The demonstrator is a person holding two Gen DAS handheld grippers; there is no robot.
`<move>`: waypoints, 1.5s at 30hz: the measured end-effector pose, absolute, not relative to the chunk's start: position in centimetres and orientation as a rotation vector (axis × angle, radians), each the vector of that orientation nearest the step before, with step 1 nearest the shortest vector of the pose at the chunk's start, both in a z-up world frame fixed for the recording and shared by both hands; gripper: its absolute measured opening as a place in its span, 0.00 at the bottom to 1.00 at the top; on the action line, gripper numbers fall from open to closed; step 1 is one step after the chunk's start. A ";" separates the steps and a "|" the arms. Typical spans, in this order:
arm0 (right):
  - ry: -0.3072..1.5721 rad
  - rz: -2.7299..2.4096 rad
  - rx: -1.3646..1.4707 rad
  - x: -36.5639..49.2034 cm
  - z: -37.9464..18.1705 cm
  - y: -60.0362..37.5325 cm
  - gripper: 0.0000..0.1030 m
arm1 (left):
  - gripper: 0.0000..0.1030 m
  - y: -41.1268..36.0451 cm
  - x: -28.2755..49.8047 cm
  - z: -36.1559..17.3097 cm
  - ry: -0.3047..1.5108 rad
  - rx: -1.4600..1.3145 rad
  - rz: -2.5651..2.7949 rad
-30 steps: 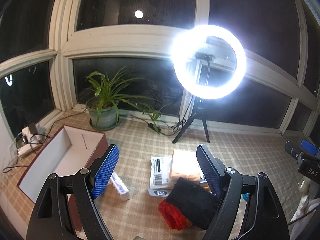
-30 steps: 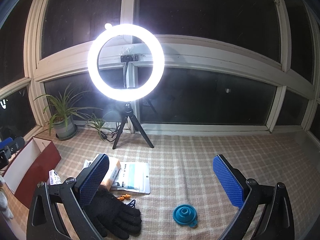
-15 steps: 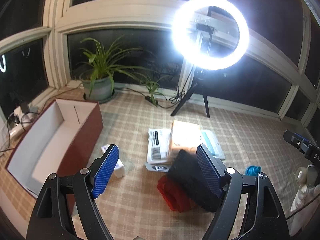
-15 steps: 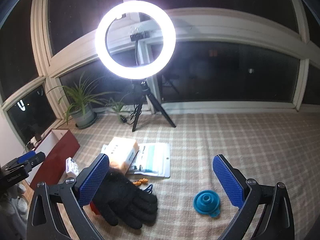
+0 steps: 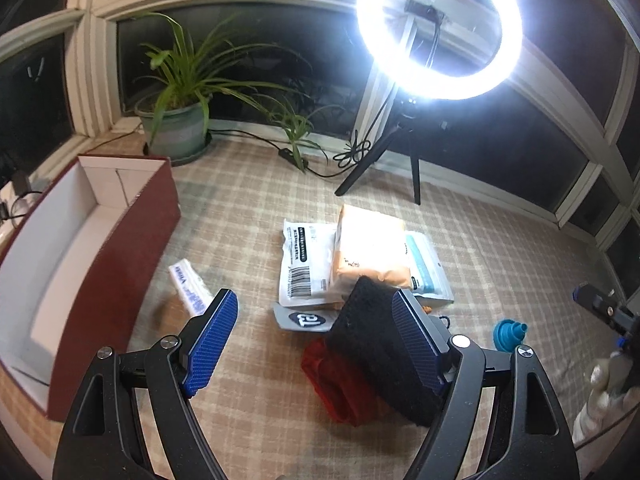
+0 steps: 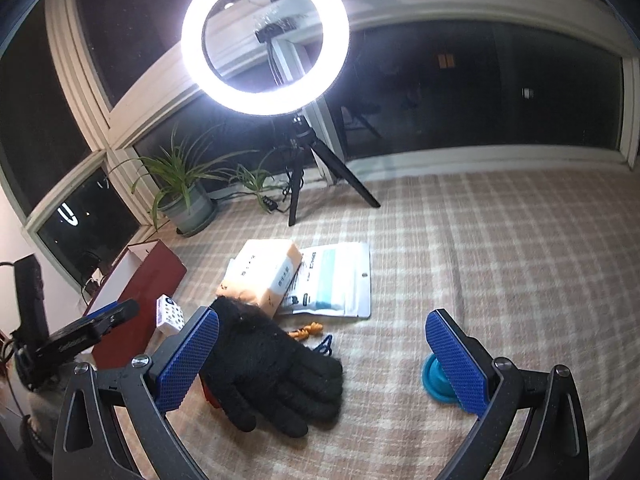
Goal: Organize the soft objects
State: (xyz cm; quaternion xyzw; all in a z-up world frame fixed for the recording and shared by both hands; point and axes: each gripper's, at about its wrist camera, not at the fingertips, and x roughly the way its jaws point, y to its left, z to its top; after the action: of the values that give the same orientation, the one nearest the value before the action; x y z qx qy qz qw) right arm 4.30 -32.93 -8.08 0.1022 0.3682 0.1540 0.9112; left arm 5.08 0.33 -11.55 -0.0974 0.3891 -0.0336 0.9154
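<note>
Black glove point(image 6: 276, 364) lies mid-cloth as the left gripper point(image 5: 316, 340) and right gripper point(image 6: 324, 360), both released, approach; next, straddle and pinch it for the box point(image 5: 100, 264).

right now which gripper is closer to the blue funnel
Right. The right gripper has the blue funnel just behind its right finger; the left gripper hangs over the gloves, funnel off to its right.

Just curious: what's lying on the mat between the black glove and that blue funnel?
Only bare checked mat between the glove and funnel, seen in the right wrist view.

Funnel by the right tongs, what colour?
Teal blue funnel; clearest in the left wrist view, half hidden behind a pad in the right wrist view.
</note>
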 end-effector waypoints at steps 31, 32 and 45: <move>0.810 0.305 0.217 4.5 -9.9 -33.3 0.99 | 0.20 -5.8 10.1 -19.3 1.115 -0.178 -0.339; 0.813 0.306 0.217 4.6 -10.0 -33.3 0.99 | 0.20 -6.2 9.7 -19.2 1.114 -0.161 -0.350; 0.832 0.306 0.205 4.3 -10.6 -33.6 0.99 | 0.20 -11.4 5.1 -18.8 1.122 -0.022 -0.520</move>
State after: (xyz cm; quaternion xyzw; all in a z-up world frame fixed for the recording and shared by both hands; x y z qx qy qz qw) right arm 4.30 -33.63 -10.60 0.0992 0.4017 0.1479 0.8983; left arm 5.09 -11.45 -18.83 -0.0104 0.5260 -0.2440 0.8147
